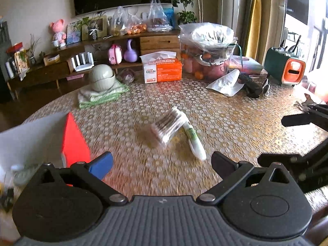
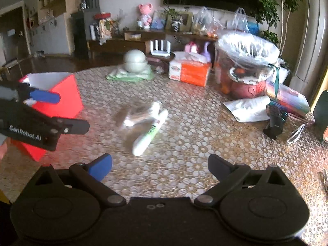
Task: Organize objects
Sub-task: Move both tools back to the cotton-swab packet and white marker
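A clear packet [image 1: 169, 126] with dark stripes and a white tube [image 1: 194, 141] with green print lie together mid-table; they also show in the right wrist view, the packet [image 2: 139, 113] and the tube [image 2: 149, 134]. A red open box [image 1: 74, 141] with a white inside stands at the left, also in the right wrist view [image 2: 61, 100]. My left gripper [image 1: 162, 163] is open and empty, short of the packet. My right gripper [image 2: 160, 167] is open and empty, short of the tube. The left gripper also shows in the right wrist view [image 2: 67, 112], in front of the box.
An orange tissue box [image 1: 163, 71], a green-grey lidded bowl [image 1: 101, 76] on a folded towel, a bagged fruit basket [image 1: 207, 51], a white pouch [image 1: 226, 84], a black object [image 1: 251, 86] and a green and orange holder [image 1: 285, 67] ring the patterned table [image 1: 235, 123].
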`<action>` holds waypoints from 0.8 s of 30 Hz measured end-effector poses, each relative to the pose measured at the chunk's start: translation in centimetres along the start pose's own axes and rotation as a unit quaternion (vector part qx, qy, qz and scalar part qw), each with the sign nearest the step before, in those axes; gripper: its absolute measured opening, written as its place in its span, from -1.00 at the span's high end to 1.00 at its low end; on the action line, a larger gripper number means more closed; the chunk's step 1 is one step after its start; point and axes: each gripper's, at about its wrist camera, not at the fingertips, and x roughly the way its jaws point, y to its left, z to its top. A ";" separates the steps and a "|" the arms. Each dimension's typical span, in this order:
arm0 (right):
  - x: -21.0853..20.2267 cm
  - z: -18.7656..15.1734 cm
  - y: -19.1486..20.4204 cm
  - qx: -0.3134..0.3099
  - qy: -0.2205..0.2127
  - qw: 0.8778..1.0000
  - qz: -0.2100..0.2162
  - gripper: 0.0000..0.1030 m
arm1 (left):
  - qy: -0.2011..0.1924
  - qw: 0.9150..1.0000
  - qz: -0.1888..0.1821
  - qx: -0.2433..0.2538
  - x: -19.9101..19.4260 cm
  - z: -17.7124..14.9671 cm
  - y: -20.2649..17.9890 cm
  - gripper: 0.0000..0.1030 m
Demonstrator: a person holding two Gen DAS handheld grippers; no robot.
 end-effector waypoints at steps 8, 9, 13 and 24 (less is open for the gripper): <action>3.4 2.0 -2.6 0.031 0.020 0.999 0.008 -0.89 | 0.055 0.997 0.005 0.060 6.9 2.7 -0.6 -0.99; 3.8 2.1 -2.6 0.029 0.022 0.999 0.014 -0.89 | 0.058 0.996 0.011 0.067 7.5 2.9 -0.7 -0.99; 5.0 1.9 -1.7 -0.003 0.029 0.999 0.038 -0.87 | 0.071 0.995 0.021 0.070 10.1 3.3 -0.1 -0.99; 9.0 1.7 1.6 -0.037 0.037 0.997 0.058 -0.76 | 0.087 0.994 0.007 0.071 15.8 4.1 -0.5 -0.99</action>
